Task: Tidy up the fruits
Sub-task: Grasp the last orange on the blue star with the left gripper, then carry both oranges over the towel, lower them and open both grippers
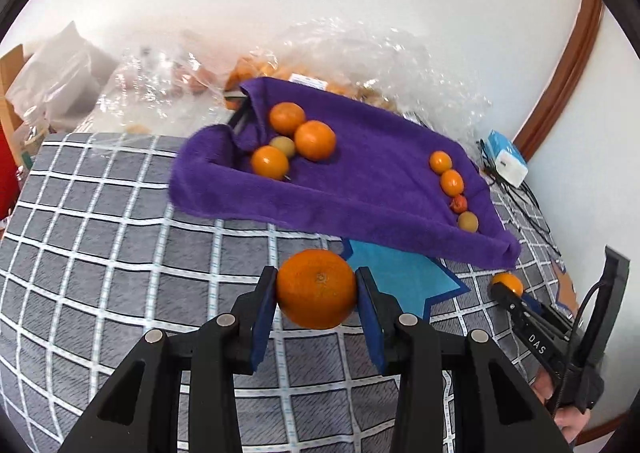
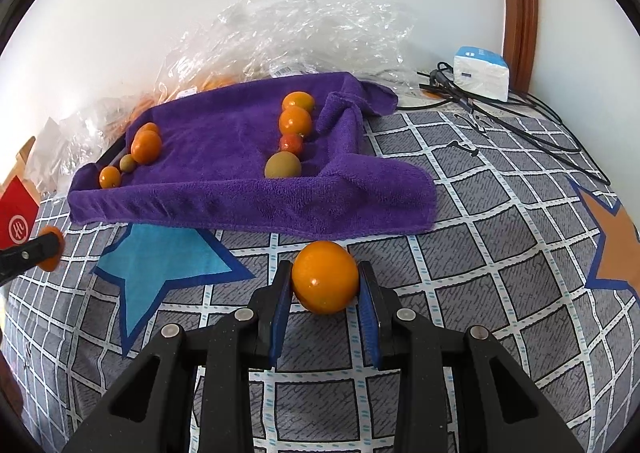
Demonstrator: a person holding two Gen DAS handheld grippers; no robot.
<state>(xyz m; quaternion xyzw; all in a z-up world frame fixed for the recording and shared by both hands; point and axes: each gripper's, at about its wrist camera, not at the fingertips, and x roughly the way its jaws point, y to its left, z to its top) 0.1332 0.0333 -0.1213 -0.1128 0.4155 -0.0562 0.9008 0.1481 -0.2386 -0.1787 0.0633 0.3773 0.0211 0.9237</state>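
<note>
My left gripper [image 1: 316,287] is shut on a large dimpled orange [image 1: 316,289], held over the checked cloth. My right gripper [image 2: 325,281] is shut on a smooth small orange [image 2: 325,277], just in front of the purple towel [image 2: 224,201]. On the towel lie two rows of fruit: bigger oranges [image 1: 315,140] with a brownish round fruit on the left side, and small oranges [image 2: 295,121], a red fruit [image 2: 291,143] and a brownish fruit [image 2: 283,165] on the right side. In the left wrist view the right gripper [image 1: 505,287] shows at the right with its orange.
The grey checked cloth [image 1: 120,253] with blue and orange star patches covers the surface. Crumpled clear plastic bags [image 2: 304,37] with more fruit lie behind the towel. A white and blue box [image 2: 482,71] with black cables sits at the back right; a red box [image 2: 18,219] at the left.
</note>
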